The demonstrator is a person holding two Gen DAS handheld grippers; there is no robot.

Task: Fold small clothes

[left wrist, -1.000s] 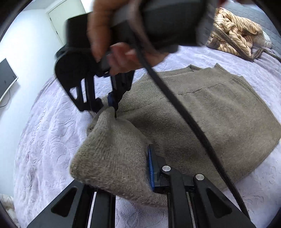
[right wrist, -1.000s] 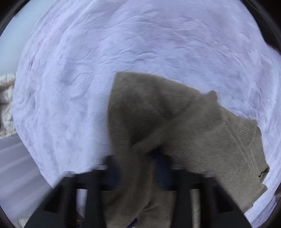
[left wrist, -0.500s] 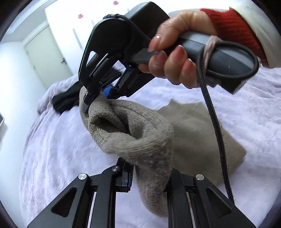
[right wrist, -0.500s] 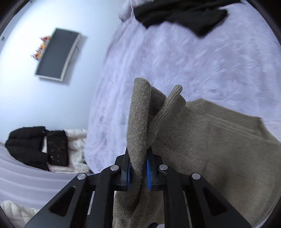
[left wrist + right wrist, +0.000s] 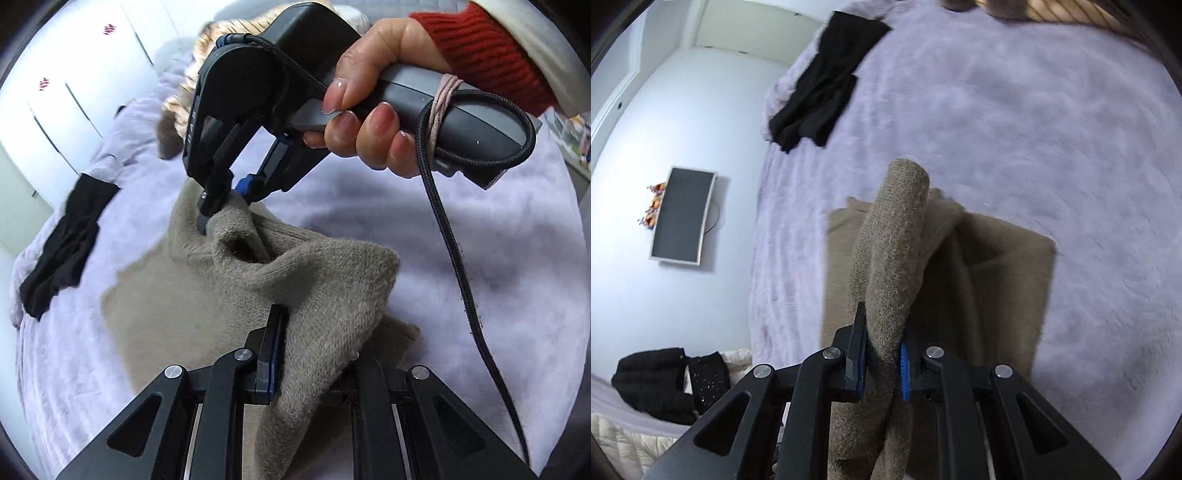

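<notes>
A taupe knitted sweater lies partly on the lilac bedspread with one edge lifted between both grippers. My left gripper is shut on a thick fold of that edge at the bottom of the left wrist view. My right gripper, held by a hand in a red sleeve, pinches the same edge farther back. In the right wrist view the right gripper is shut on a rolled fold of the sweater, which drapes down onto the bedspread.
A black garment lies at the bed's left side, also the black garment in the right wrist view. A striped orange garment sits at the far end. A wall screen and dark clothes lie beyond the bed's edge.
Both grippers have swung across the bed carrying the sweater's lifted edge. The views rolled, and the black garment and the screen came into view. The grips stayed shut.
</notes>
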